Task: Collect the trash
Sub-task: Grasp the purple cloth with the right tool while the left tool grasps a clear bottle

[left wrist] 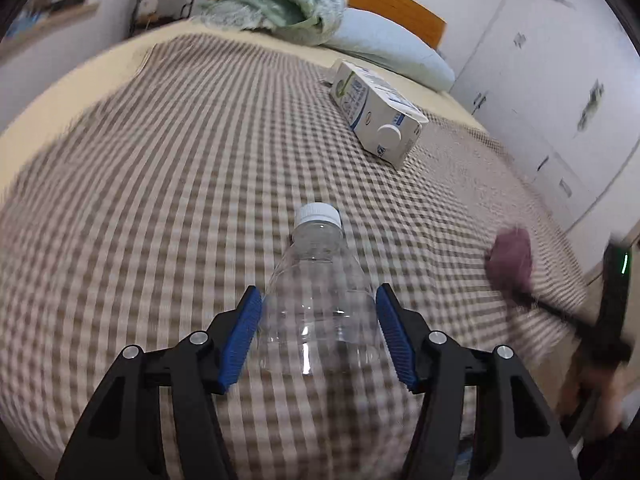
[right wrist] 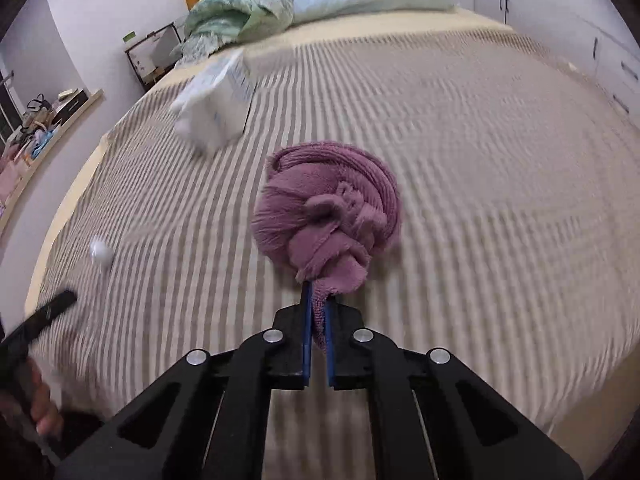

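**Bottle in my left grip, purple cloth in my right, over the bed**

My left gripper (left wrist: 318,334) has its blue pads pressed against both sides of a clear plastic bottle (left wrist: 318,280), white cap pointing away from me, above the checked bedspread (left wrist: 160,160). A milk carton (left wrist: 374,114) lies on its side further up the bed, near the pillow (left wrist: 384,50). My right gripper (right wrist: 316,336) is pinched almost together on a tail of a bunched purple cloth (right wrist: 326,212), which hangs ahead of the fingers. Both views are blurred.
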Demonstrator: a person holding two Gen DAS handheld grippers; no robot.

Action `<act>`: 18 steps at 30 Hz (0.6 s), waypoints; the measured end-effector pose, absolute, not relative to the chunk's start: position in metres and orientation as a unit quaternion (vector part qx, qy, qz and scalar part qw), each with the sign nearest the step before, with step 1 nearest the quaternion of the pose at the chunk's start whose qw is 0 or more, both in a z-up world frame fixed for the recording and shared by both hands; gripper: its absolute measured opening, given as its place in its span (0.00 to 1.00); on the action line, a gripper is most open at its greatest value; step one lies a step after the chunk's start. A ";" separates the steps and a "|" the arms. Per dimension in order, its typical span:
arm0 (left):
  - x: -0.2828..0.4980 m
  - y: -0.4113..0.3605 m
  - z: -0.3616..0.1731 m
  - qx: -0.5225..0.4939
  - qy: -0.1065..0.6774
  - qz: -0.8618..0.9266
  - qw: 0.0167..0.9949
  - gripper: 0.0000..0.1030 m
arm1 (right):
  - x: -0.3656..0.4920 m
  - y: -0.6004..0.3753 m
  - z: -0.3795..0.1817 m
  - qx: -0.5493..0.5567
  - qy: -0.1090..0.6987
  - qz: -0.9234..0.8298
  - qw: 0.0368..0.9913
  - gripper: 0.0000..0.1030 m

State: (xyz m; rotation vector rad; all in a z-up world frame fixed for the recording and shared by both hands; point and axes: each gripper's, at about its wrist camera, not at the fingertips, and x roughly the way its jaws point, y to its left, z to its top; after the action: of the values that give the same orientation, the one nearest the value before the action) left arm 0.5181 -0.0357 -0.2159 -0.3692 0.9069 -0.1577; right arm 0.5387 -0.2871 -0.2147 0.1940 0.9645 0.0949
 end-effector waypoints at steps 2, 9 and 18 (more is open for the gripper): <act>0.513 -0.037 -0.217 -0.175 0.447 -0.080 0.874 0.55 | 0.528 -0.286 -0.213 0.106 0.463 0.041 0.879 0.05; 0.495 -0.043 -0.209 -0.152 0.474 -0.081 0.864 0.54 | 0.512 -0.271 -0.185 0.103 0.438 0.051 0.892 0.05; 0.445 -0.054 -0.138 -0.183 0.414 -0.103 0.885 0.53 | 0.435 -0.327 -0.142 0.102 0.394 0.015 0.913 0.05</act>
State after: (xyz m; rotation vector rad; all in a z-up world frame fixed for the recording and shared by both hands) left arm 0.4448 -0.0537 -0.1380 -0.3813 0.8619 -0.2149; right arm 0.4351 -0.3266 -0.1418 0.2093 0.8126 0.0301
